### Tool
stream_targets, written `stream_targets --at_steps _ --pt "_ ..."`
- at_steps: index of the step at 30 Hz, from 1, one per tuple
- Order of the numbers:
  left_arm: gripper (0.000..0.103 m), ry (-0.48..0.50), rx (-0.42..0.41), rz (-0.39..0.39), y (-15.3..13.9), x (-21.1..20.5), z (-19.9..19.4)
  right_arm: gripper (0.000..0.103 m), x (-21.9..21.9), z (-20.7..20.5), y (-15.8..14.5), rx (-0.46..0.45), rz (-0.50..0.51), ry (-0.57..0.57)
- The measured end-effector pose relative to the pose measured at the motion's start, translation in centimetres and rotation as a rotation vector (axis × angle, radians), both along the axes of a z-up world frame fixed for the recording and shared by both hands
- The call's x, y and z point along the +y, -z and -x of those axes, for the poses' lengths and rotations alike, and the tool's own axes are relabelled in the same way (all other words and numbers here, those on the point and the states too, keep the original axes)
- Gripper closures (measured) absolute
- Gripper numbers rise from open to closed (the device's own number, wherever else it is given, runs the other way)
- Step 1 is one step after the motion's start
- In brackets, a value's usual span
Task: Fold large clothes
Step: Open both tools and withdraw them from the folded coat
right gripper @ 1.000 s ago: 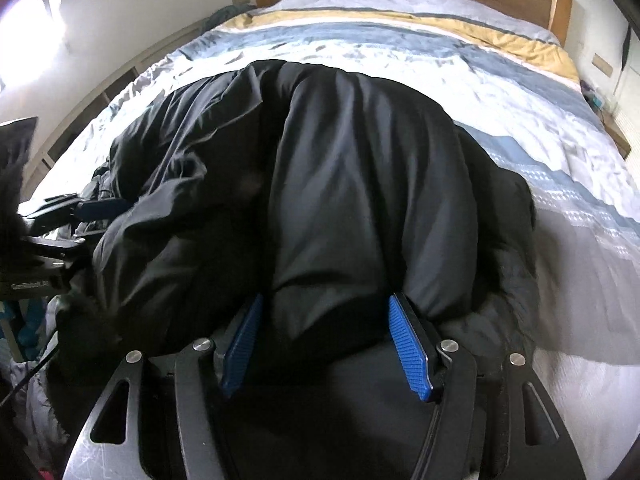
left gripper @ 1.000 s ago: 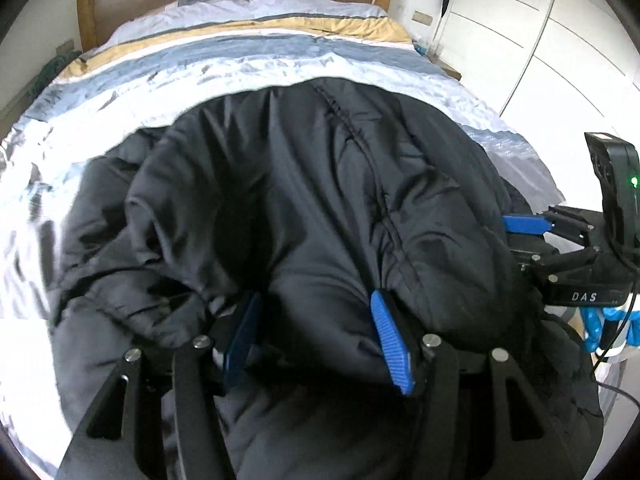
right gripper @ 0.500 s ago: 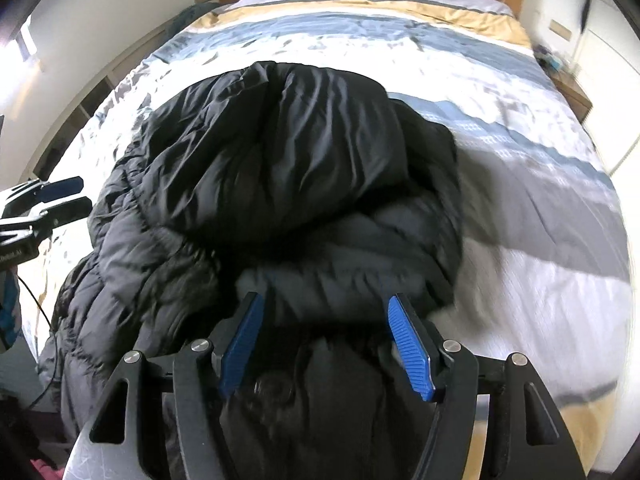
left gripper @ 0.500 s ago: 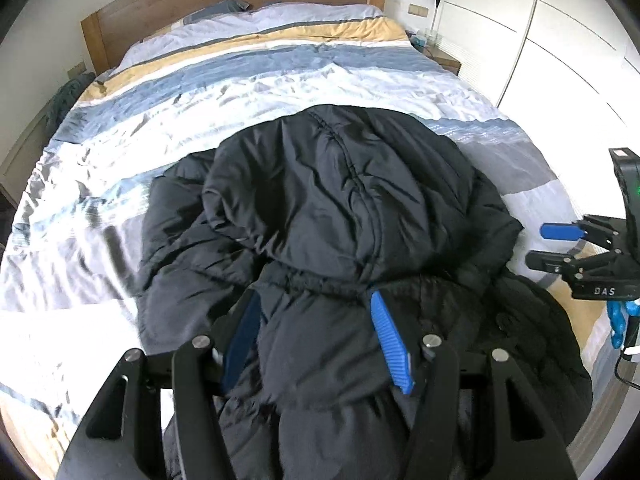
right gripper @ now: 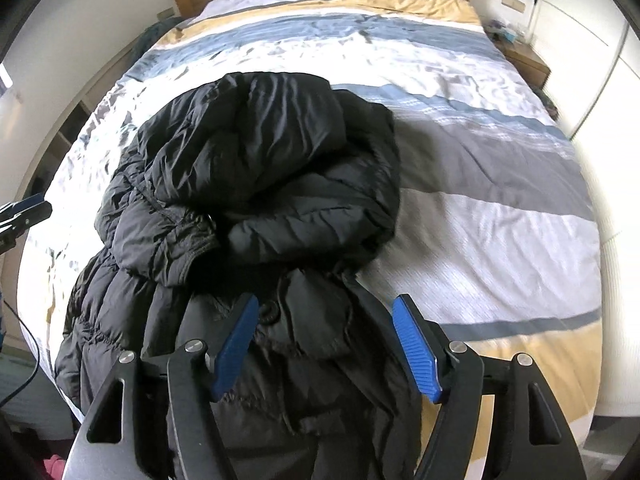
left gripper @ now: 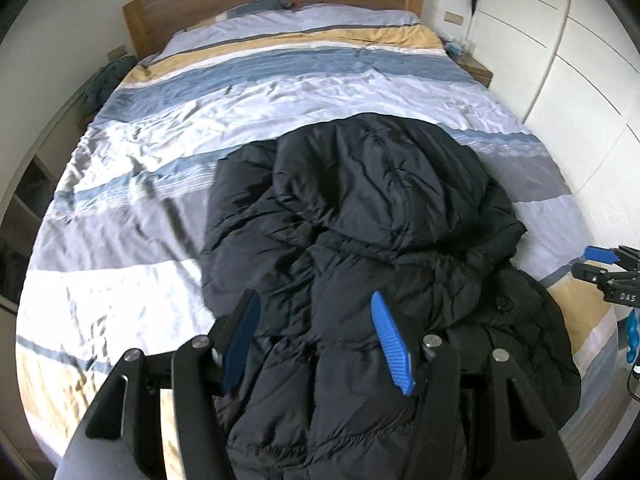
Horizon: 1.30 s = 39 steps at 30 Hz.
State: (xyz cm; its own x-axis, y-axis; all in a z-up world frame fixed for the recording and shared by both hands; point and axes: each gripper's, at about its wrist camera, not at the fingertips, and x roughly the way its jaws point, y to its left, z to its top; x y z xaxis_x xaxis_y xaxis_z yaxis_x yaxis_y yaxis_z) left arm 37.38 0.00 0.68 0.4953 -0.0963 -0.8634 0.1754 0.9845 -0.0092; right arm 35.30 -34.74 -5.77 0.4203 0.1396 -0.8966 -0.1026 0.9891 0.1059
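A large black puffer jacket (left gripper: 360, 232) lies bunched on the near end of the bed, its hood part folded back over the body; it also shows in the right wrist view (right gripper: 256, 184). My left gripper (left gripper: 316, 336) is open and empty, raised above the jacket's near part. My right gripper (right gripper: 324, 344) is open and empty, above the jacket's buttoned near edge. The right gripper also shows at the right edge of the left wrist view (left gripper: 600, 264). The left gripper's tip shows at the left edge of the right wrist view (right gripper: 24, 216).
The bed has a striped cover (left gripper: 240, 120) in blue, white, grey and yellow and a wooden headboard (left gripper: 248, 4). White wardrobe doors (left gripper: 568, 60) stand to the right. A nightstand (right gripper: 524, 60) sits by the headboard. Shelving (left gripper: 24, 200) lines the left side.
Both grippers let go of the jacket and pulled back and up. The jacket, held up close a second ago, now lies on the bed with its top part folded over.
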Motion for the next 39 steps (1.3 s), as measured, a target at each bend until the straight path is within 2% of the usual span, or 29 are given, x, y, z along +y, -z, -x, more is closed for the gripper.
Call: stream_targets --at_steps 2,3,5,7,18,20,34,39 --pt "0.045 -0.013 0.001 -0.007 -0.4 0.5 0.4 0.034 -0.2 0.3 -0.5 -0.001 0.0 0.008" --pt "0.04 -0.018 0.0 -0.01 -0.6 0.7 0.7 0.034 -0.3 0.4 -0.8 -0.002 -0.001 0.011" --pt "0.035 -0.022 -0.008 -0.011 -1.1 1.0 1.2 0.032 -0.5 0.6 -1.3 -0.006 -0.001 0.016" --pt "0.035 -0.031 -0.011 -0.014 -1.5 1.3 1.7 0.03 -0.6 0.9 -1.6 -0.011 -0.002 0.024" --pt "0.034 -0.103 -0.003 -0.022 -2.0 3.5 3.9 0.027 -0.7 2.7 -2.0 0.011 0.005 0.047" --pt "0.034 -0.115 -0.003 -0.025 -2.1 3.9 4.1 0.02 -0.7 3.2 -2.0 0.012 0.008 0.052" --pt "0.034 -0.193 -0.019 -0.024 -2.5 6.7 6.4 0.017 -2.2 6.5 -3.0 0.003 0.022 0.108" --pt "0.033 -0.231 -0.005 0.007 -1.9 8.1 7.4 0.015 -3.1 7.8 -3.0 0.015 0.049 0.132"
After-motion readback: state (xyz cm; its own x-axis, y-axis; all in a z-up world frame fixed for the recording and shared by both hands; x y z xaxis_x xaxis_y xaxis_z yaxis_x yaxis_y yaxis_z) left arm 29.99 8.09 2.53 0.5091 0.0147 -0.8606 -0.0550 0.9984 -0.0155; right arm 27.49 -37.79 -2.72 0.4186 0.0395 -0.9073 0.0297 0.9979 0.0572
